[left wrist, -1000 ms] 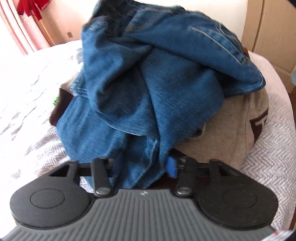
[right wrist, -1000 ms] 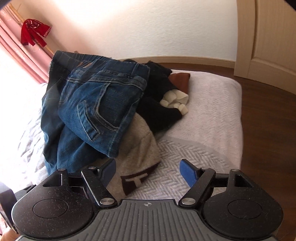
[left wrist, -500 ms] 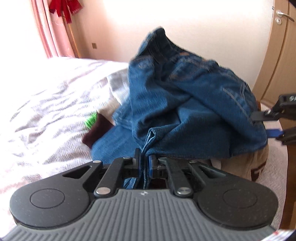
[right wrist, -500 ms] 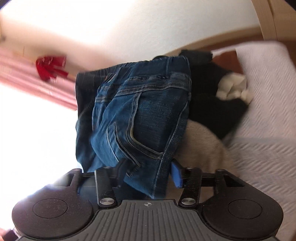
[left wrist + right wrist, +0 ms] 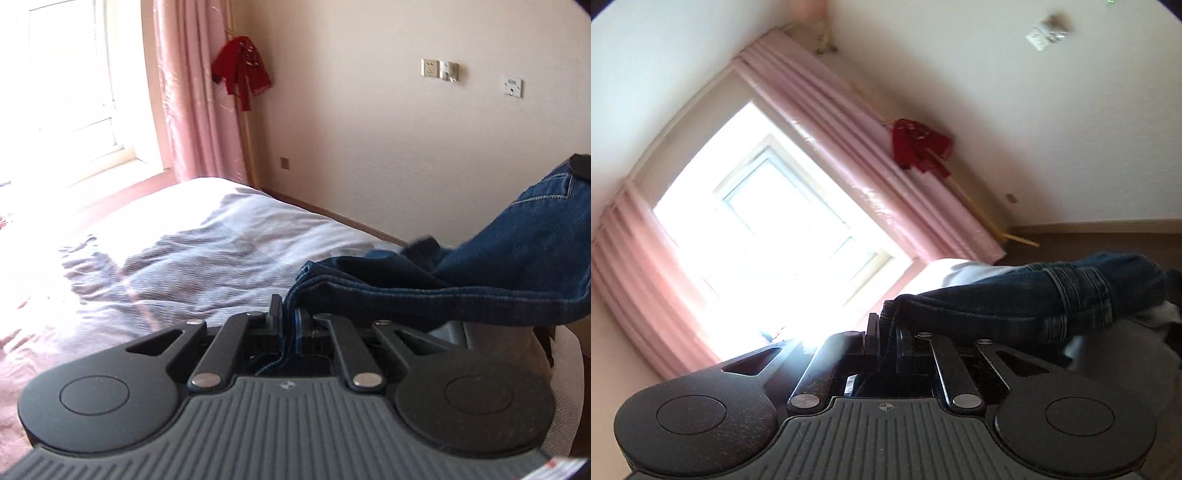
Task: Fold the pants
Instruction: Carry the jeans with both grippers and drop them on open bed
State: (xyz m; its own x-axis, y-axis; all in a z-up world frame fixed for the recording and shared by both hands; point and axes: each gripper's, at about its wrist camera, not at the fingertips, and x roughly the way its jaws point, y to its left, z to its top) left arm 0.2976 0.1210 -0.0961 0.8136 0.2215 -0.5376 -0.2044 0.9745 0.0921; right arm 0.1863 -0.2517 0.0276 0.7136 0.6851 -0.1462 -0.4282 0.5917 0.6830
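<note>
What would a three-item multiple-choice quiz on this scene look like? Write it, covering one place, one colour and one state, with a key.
1. Where does the red cloth hang?
A. beside the pink curtain
B. on the bed
C. on a door

2. What colour are the jeans?
A. grey
B. blue
C. white

3. How is the left gripper?
A. wide open
B. shut on nothing
C. shut on denim

Key: 1 A, it hangs on the wall next to the curtain. 2 B, the denim is plainly blue. 3 C, fabric is pinched between its closed fingers; the right gripper clamps the jeans likewise.
</note>
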